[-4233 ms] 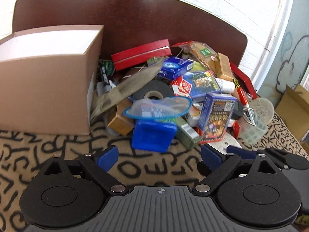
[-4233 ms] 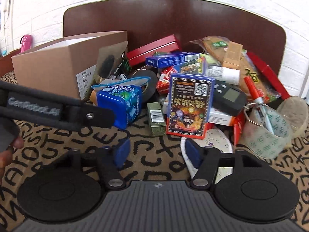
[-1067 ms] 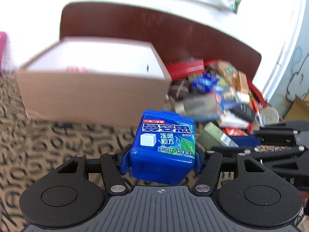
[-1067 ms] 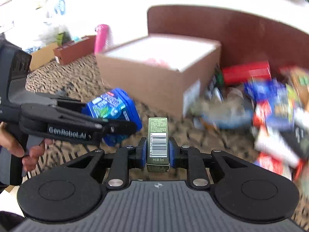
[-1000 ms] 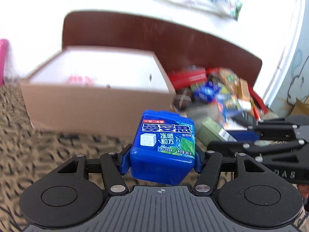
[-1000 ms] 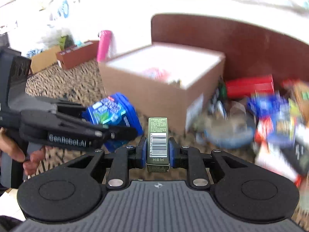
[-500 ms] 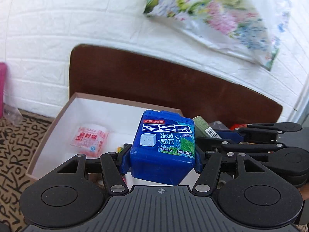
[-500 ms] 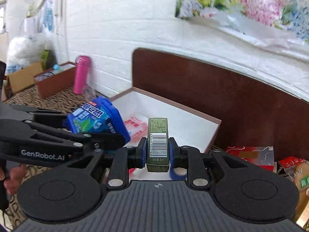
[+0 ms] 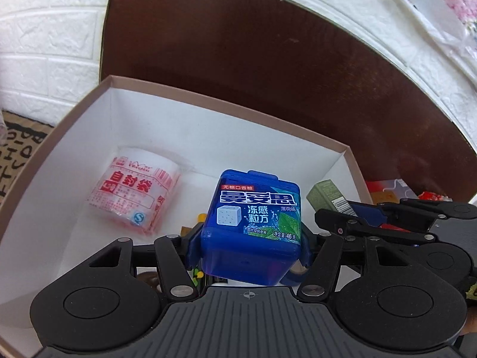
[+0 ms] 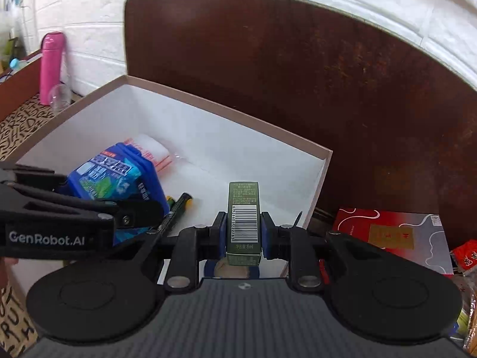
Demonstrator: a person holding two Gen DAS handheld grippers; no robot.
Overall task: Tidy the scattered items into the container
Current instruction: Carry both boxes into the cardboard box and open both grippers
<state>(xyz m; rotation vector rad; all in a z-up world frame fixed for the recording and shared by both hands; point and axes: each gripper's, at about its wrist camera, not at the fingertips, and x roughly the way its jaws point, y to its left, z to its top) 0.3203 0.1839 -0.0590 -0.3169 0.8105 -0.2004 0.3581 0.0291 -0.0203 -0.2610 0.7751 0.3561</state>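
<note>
- Surface (image 10: 18, 131): tan cloth with black lettering; white brick wall (image 10: 89, 29) and dark brown board (image 10: 298, 74) behind (pink bottle (image 10: 51, 65) far left).
- Left gripper (image 9: 249, 247) clamps blue gum box (image 9: 253, 226) above the white-lined container (image 9: 208, 137).
- Right gripper (image 10: 244, 235) clamps green carton (image 10: 243, 217) over it too.

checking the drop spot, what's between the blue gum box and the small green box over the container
In the right wrist view, a dark marker pen lies on the white box floor between the blue gum box and the green box.
</note>
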